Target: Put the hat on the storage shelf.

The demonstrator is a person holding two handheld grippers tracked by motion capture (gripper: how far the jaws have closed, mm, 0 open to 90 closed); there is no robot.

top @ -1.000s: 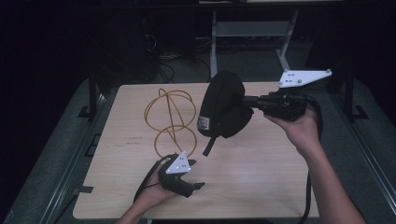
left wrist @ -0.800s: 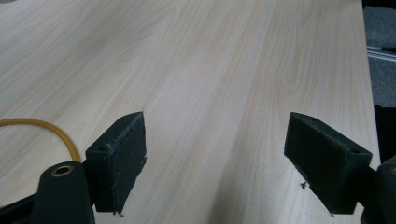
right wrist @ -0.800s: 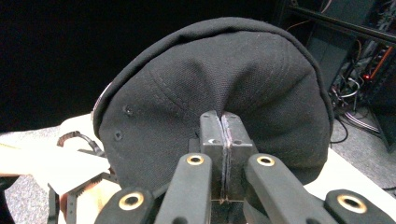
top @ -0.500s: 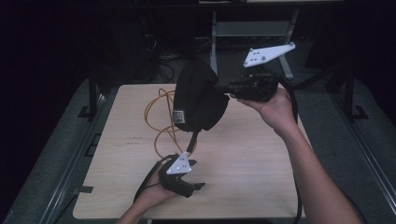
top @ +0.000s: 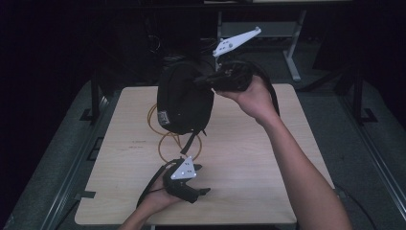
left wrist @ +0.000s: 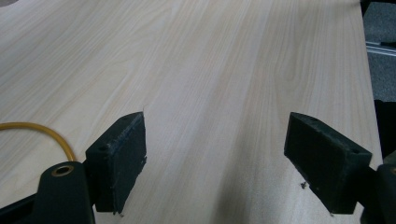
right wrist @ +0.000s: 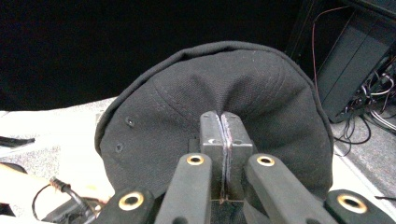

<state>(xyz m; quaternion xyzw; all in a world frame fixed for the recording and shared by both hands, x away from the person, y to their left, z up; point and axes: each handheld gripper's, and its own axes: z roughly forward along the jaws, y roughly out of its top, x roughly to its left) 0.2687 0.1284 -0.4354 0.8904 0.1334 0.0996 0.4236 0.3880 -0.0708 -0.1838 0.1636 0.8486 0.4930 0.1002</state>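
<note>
A black cap [top: 184, 98] hangs in the air above the back of the wooden table [top: 249, 158], its strap dangling below it. My right gripper [top: 205, 80] is shut on the cap's fabric; in the right gripper view the cap [right wrist: 187, 116] bulges around my right gripper [right wrist: 222, 126], whose jaws are pressed together. My left gripper [top: 203, 179] rests low near the table's front edge, held by a hand. In the left gripper view my left gripper [left wrist: 215, 154] stands open with bare wood between its jaws.
A yellow cable [top: 165, 139] lies in loops on the table under the cap; a bit of the yellow cable [left wrist: 42, 130] curves beside the left jaw. Metal rails [top: 79, 158] flank the table. A desk frame [top: 292, 52] and cables stand behind.
My right gripper has carried the cap leftward and higher over the table's back. My left gripper has stayed in place near the front edge.
</note>
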